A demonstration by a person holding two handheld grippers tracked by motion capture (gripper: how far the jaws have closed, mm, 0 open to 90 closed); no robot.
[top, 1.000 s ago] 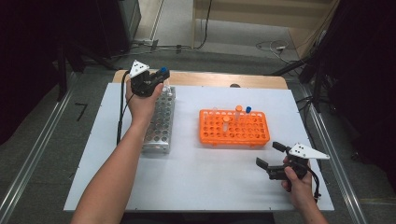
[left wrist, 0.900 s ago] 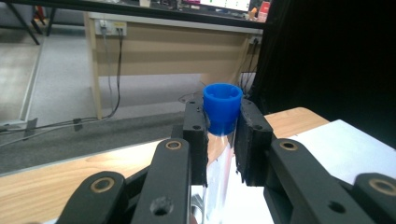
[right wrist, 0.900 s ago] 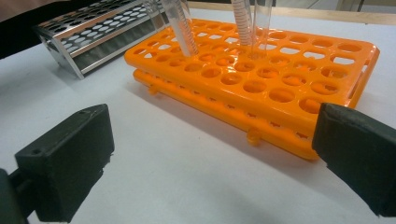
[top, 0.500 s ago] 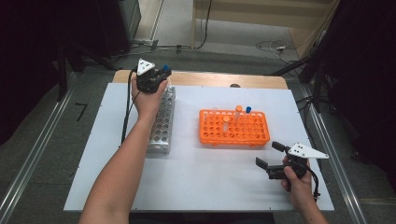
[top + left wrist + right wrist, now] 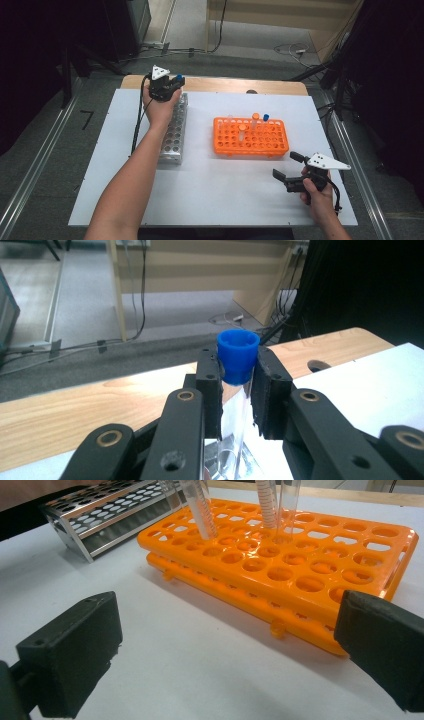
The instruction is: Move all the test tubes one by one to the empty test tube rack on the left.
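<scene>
My left gripper (image 5: 172, 84) is shut on a clear tube with a blue cap (image 5: 237, 356), held upright between its pads over the far end of the metal rack (image 5: 175, 131). The tube's lower end reaches down to the rack (image 5: 220, 460); I cannot tell whether it sits in a hole. The orange rack (image 5: 251, 137) stands mid-table with three tubes (image 5: 200, 510) upright in its far rows. My right gripper (image 5: 288, 167) rests open near the table's front right, its jaws wide apart and facing the orange rack (image 5: 280, 565), with nothing between them.
A white mat (image 5: 220, 190) covers the table, with a wooden strip (image 5: 235, 85) along its far edge. The metal rack (image 5: 100, 510) lies left of the orange one. Cables run over the floor behind the table.
My left hand with the blue-capped tube has shifted a little to the right and down toward the far end of the metal rack. The right gripper has stayed where it was.
</scene>
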